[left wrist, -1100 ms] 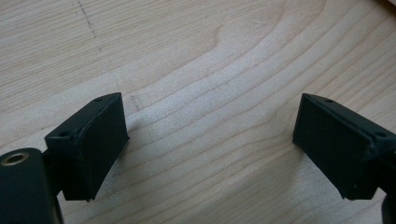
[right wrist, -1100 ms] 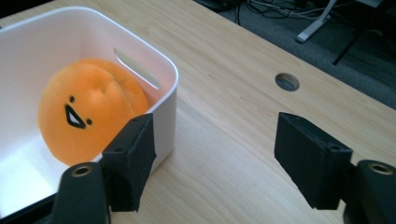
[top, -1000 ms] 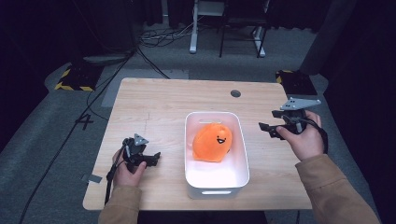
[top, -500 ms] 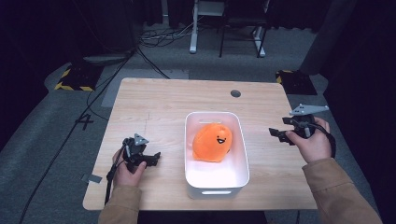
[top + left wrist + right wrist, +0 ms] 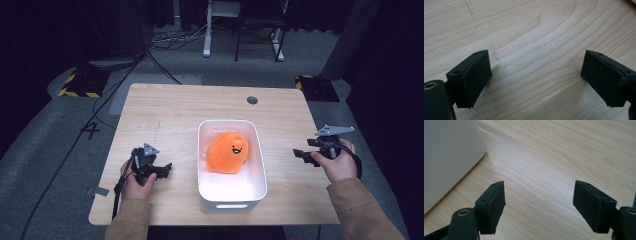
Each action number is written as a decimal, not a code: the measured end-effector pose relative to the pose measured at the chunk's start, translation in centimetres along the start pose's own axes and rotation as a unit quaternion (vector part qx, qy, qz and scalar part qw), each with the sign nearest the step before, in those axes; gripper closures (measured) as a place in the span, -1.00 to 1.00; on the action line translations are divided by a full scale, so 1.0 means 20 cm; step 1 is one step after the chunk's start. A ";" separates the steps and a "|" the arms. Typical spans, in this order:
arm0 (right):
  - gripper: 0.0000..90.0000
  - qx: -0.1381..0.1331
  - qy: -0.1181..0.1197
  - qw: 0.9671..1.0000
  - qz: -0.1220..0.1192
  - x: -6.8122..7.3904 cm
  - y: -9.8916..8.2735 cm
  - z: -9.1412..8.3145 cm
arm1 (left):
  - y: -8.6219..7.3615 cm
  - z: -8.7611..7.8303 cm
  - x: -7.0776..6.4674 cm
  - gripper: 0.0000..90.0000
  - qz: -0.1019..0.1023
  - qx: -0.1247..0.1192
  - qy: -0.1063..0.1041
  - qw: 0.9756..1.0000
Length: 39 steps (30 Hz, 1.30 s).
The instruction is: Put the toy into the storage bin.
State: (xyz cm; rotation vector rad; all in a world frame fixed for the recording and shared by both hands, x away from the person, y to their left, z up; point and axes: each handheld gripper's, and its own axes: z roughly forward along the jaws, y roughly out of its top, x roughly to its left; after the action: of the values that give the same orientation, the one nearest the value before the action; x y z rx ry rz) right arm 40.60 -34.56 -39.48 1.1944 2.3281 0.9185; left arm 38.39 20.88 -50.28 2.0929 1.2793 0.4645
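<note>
Between both grippers, the orange plush toy (image 5: 227,152) sits in the white bin (image 5: 206,165); left fingers (image 5: 471,77) and right fingers (image 5: 492,205) spread empty over bench (image 5: 170,107), so approach it centred, avoiding walls.

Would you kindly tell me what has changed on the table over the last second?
The right tongs, open and empty, came down toward the table and the person's side, beside the white bin. Nothing was taken or released. The left tongs, the bin and the orange plush toy stayed put.
</note>
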 end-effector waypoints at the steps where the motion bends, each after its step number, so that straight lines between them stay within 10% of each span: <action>1: -0.40 0.002 0.000 1.000 0.002 -0.01 -0.02 0.01 | 0.00 0.00 0.00 -0.79 0.000 -0.001 0.000 1.000; 22: -0.42 0.017 0.016 0.999 0.033 -0.04 -0.33 0.17 | 0.00 0.00 0.00 -0.79 0.000 -0.001 0.001 1.000; 39: -0.53 -0.041 0.015 0.999 -0.005 -0.04 -0.48 0.29 | 0.00 0.00 0.00 -0.79 0.000 0.000 0.000 1.000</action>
State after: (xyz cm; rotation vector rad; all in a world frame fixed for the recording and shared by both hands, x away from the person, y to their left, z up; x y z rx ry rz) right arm 38.95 -37.06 -50.29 1.1428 2.2949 1.0246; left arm 38.39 20.89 -50.28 2.0931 1.2793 0.4643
